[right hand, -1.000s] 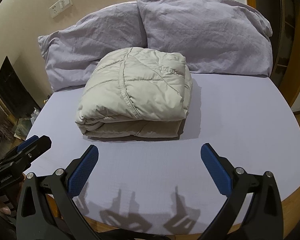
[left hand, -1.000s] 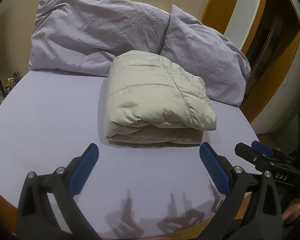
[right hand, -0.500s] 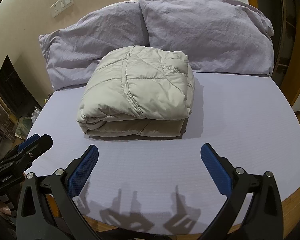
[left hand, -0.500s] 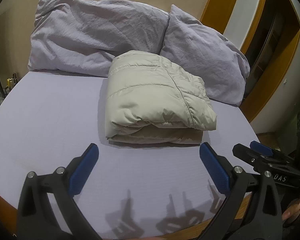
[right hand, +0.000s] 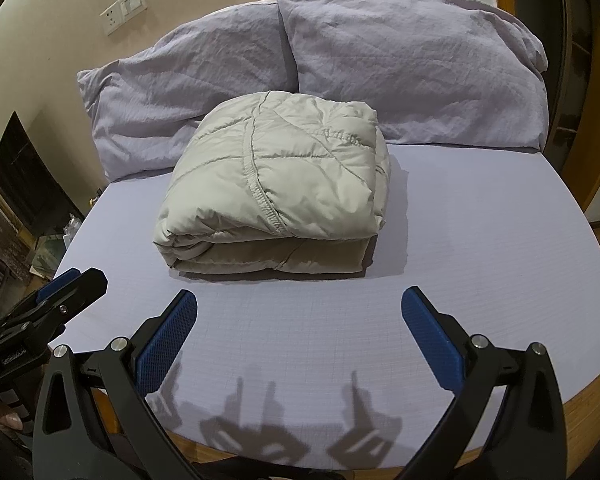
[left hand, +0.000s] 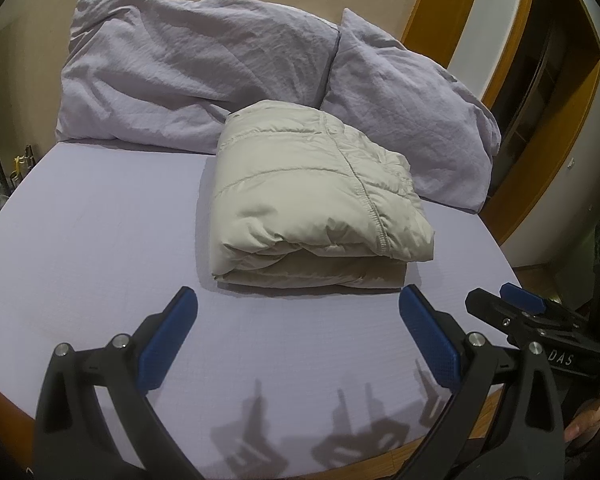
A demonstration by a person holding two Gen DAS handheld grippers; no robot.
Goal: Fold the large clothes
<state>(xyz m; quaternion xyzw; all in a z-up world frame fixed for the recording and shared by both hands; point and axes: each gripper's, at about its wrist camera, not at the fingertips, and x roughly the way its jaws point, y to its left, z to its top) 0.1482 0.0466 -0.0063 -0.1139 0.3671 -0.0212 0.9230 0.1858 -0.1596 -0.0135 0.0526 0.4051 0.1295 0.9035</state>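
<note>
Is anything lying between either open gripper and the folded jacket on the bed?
Nothing visible does. Only bare lilac bed sheet lies between the open left gripper and the folded beige quilted puffer jacket, and likewise ahead of the open right gripper. The two lilac pillows sit behind the jacket, not in the way.
</note>
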